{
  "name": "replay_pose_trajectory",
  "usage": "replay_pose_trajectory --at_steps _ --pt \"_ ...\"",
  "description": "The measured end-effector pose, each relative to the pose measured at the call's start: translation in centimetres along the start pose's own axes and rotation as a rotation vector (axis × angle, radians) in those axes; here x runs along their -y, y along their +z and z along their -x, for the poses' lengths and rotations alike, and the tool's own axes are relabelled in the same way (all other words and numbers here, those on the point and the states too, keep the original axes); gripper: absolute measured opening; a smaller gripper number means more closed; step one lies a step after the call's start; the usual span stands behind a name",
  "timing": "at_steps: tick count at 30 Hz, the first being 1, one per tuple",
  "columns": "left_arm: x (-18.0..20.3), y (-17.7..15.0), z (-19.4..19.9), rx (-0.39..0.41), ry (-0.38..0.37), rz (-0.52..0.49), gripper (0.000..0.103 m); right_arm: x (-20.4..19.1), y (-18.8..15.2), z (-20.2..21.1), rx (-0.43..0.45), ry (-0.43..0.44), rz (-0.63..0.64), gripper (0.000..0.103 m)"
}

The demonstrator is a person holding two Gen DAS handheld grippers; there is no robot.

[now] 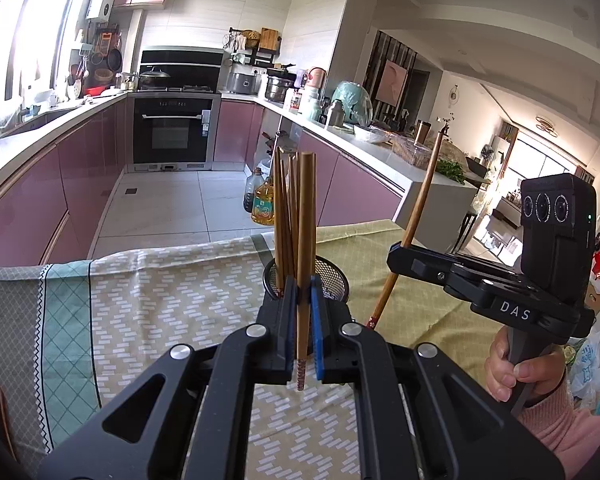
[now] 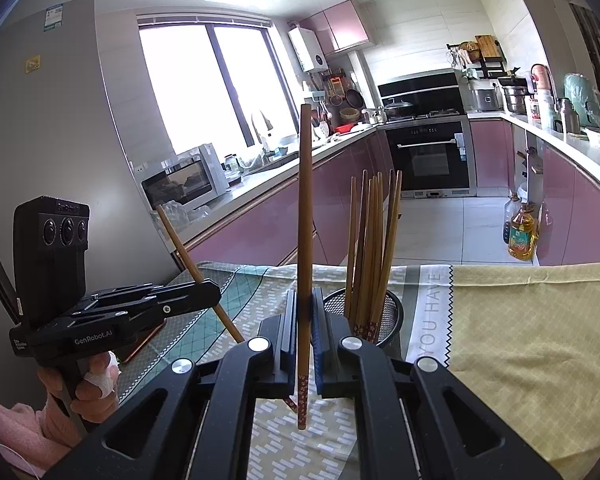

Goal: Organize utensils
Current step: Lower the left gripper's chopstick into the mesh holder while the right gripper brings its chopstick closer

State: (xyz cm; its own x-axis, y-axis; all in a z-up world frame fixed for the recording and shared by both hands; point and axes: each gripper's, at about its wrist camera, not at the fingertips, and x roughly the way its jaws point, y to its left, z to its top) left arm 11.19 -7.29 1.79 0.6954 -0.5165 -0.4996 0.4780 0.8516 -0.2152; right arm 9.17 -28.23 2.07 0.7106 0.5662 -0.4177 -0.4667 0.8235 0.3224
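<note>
My left gripper point(image 1: 302, 292) is shut on a wooden chopstick point(image 1: 306, 232) and holds it upright just in front of a black mesh holder point(image 1: 332, 276) with several chopsticks point(image 1: 284, 216) standing in it. My right gripper point(image 2: 305, 300) is shut on another wooden chopstick point(image 2: 305, 208), upright, just left of the same holder point(image 2: 392, 312) and its chopsticks point(image 2: 374, 248). In the left wrist view the right gripper point(image 1: 398, 251) shows at the right with its tilted chopstick point(image 1: 420, 200). In the right wrist view the left gripper point(image 2: 212, 290) shows at the left with its chopstick point(image 2: 192, 264).
A table with a patterned green and yellow cloth point(image 1: 172, 304) lies under both grippers. A phone-like object with an orange edge point(image 2: 144, 344) lies on the cloth at the left. Pink kitchen cabinets point(image 1: 80, 184), an oven point(image 1: 172, 132) and oil bottles point(image 1: 262, 200) on the floor stand beyond the table.
</note>
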Motion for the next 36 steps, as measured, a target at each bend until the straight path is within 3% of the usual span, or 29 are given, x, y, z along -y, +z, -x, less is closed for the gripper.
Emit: replay_pose_trajectory --at_steps 36 --pt "1.6 3.2 2.6 0.108 -0.016 -0.046 0.007 -0.4 1.9 0.6 0.041 0.012 0.03 0.006"
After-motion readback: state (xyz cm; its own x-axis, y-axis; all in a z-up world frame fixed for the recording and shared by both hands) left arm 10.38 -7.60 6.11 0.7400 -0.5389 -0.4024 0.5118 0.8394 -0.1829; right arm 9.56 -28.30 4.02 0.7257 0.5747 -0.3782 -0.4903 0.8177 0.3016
